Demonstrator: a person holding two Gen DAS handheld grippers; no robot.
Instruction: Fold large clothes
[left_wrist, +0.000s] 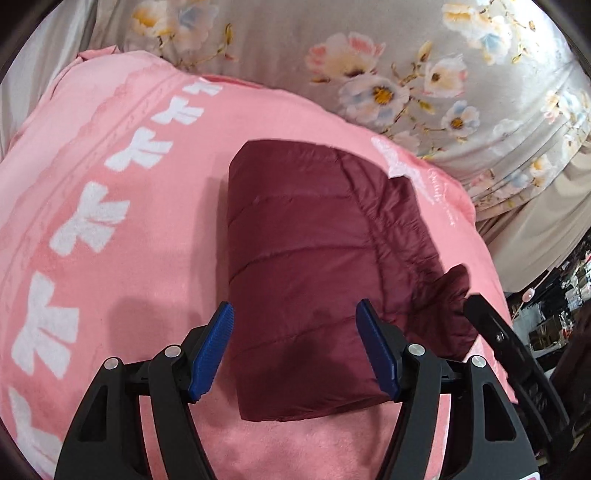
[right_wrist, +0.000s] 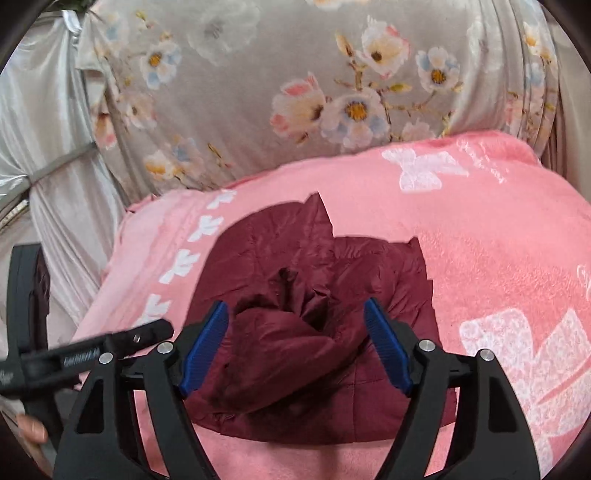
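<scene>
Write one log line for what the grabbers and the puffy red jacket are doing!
left gripper: open | right gripper: open | maroon puffer jacket: folded, lying released on pink blanket

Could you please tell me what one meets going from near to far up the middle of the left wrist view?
Left gripper, jaws open with nothing pinched → folded maroon jacket → pink blanket → grey flowered sheet.

- I'm seeing a pink blanket (left_wrist: 110, 229) with white bow prints spreading across the bed.
- Behind it, a grey floral sheet (right_wrist: 258, 110) is lying, touching the blanket's far edge.
</scene>
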